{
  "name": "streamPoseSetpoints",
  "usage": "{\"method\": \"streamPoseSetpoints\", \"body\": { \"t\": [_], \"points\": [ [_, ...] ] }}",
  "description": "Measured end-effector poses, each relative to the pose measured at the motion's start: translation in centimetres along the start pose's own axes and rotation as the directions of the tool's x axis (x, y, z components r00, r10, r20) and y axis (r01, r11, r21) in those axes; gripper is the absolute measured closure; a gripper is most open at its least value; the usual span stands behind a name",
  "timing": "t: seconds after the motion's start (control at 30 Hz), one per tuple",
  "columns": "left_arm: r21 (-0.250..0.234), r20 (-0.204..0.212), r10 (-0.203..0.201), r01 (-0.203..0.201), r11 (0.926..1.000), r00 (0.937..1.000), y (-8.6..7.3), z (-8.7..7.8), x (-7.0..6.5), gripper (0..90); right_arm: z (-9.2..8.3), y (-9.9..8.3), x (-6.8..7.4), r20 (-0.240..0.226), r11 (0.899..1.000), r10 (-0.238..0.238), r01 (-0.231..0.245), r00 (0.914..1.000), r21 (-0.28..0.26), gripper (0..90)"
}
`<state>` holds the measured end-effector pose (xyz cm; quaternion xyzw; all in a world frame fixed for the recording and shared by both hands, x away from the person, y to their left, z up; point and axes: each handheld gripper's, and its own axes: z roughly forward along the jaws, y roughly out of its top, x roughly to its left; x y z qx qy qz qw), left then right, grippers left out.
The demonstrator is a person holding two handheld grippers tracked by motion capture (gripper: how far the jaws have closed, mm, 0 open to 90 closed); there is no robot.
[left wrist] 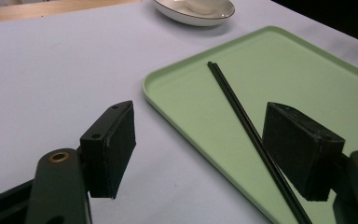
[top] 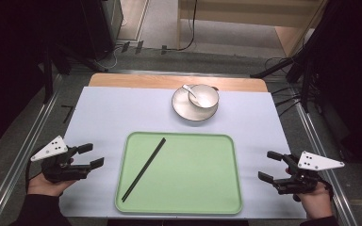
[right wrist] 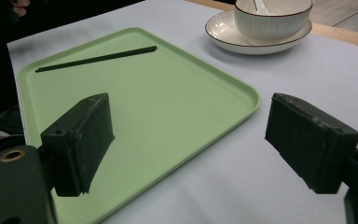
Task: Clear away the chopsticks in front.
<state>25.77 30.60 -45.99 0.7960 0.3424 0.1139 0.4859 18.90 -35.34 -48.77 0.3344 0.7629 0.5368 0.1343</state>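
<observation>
At the table's left edge, the person's left hand (top: 45, 184) holds the left gripper (top: 90, 155) just above the pale lilac table cover (top: 103, 113). Its jaws stand wide apart with nothing between them, and they point toward the tray. In the left gripper view the same open jaws frame the tray's near corner and the lower end of the chopsticks.

The light green tray (top: 193, 188) lies in the middle of the near half of the table. A pair of black chopsticks (top: 144, 168) rests side by side on its left part, running diagonally from the near left toward the far edge.

Beyond the tray, near the table's far edge, a white bowl (top: 204, 95) sits on a white saucer (top: 184, 111), with a white spoon (top: 189, 91) lying in the bowl.

At the right edge, the right hand (top: 315, 201) holds the right gripper (top: 272, 165), jaws likewise spread wide and empty, aimed toward the tray.
</observation>
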Motion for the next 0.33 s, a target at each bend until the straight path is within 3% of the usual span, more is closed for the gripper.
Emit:
{"method": "streamPoseSetpoints", "body": {
  "t": [0.33],
  "points": [
    [0.014, -0.011, -0.014, 0.014, 0.9998, 0.9998, -0.11, 0.41, 0.07, 25.5, 0.04, -0.01, -0.04, -0.001, 1.000, -0.004, 0.004, 1.0000, 0.007, 15.4]
  ]
}}
